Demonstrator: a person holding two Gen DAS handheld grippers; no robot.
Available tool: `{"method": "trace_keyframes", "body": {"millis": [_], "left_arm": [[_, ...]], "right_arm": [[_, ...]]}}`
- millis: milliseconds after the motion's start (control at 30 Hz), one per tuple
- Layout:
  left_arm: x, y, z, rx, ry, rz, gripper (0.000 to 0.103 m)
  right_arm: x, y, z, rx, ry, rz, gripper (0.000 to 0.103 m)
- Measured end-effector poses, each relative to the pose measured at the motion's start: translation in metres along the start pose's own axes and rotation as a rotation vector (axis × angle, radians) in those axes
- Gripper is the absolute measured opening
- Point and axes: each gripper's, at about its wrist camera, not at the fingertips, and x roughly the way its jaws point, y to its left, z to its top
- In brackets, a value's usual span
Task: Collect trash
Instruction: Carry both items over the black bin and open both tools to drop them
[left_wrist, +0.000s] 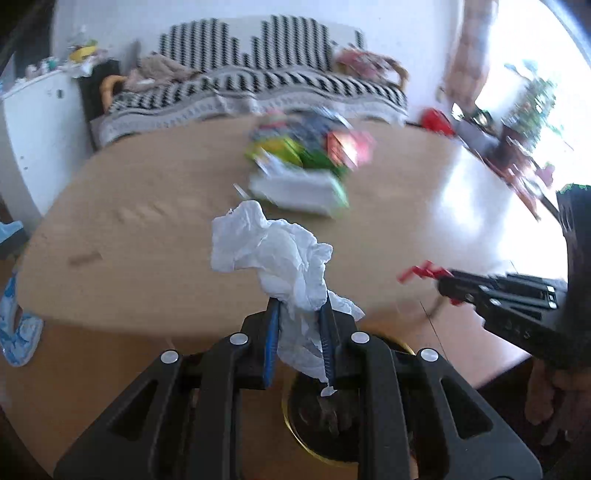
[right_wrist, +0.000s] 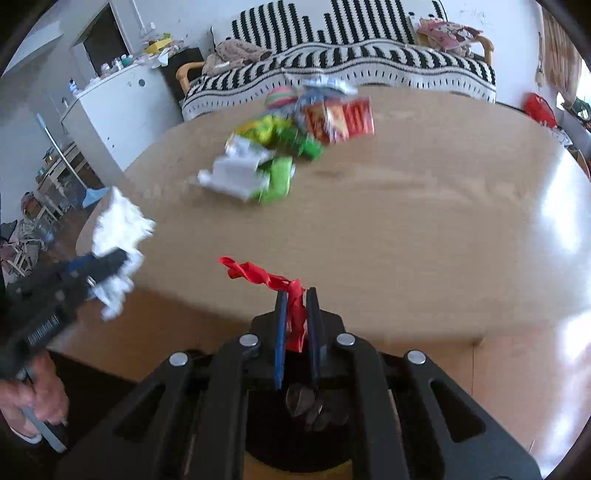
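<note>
My left gripper (left_wrist: 300, 304) is shut on a crumpled white tissue (left_wrist: 273, 251) and holds it above the near edge of the wooden table (left_wrist: 147, 240). It also shows in the right wrist view (right_wrist: 110, 264) with the tissue (right_wrist: 120, 221). My right gripper (right_wrist: 296, 295) is shut on a twisted red wrapper (right_wrist: 266, 278); in the left wrist view it (left_wrist: 439, 282) is at the right with the wrapper (left_wrist: 421, 272). A dark round bin (left_wrist: 325, 406) with a gold rim sits below both grippers (right_wrist: 314, 410). A blurred pile of colourful wrappers and boxes (left_wrist: 306, 162) lies at the far middle of the table (right_wrist: 288, 147).
A sofa with a black-and-white striped cover (right_wrist: 351, 62) stands behind the table. A white cabinet (right_wrist: 118, 110) is at the left. A red bag (right_wrist: 539, 107) lies on the floor at the far right. Bright glare covers the table's right side (right_wrist: 565, 221).
</note>
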Motion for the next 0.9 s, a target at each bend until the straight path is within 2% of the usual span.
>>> {"method": "trace_keyframes", "body": {"millis": [133, 233, 300, 600, 900], "left_arm": [[0.006, -0.03, -0.039, 0.055, 0.067, -0.037, 0.019], [0.018, -0.049, -0.068, 0.09, 0.154, -0.078, 0.019], [0.029, -0.057, -0.082, 0.103, 0.198, -0.078, 0.019], [0.079, -0.052, -0.096, 0.035, 0.303, -0.1, 0.019], [0.119, -0.058, -0.109, 0.054, 0.359, -0.076, 0.02]], "right_arm": [[-0.001, 0.003, -0.032, 0.008, 0.045, -0.007, 0.011], [0.004, -0.001, -0.056, 0.041, 0.106, -0.026, 0.011], [0.01, -0.009, -0.064, 0.08, 0.147, -0.031, 0.011], [0.051, -0.039, -0.072, 0.244, 0.276, -0.045, 0.011], [0.064, -0.041, -0.073, 0.266, 0.294, -0.062, 0.011]]}}
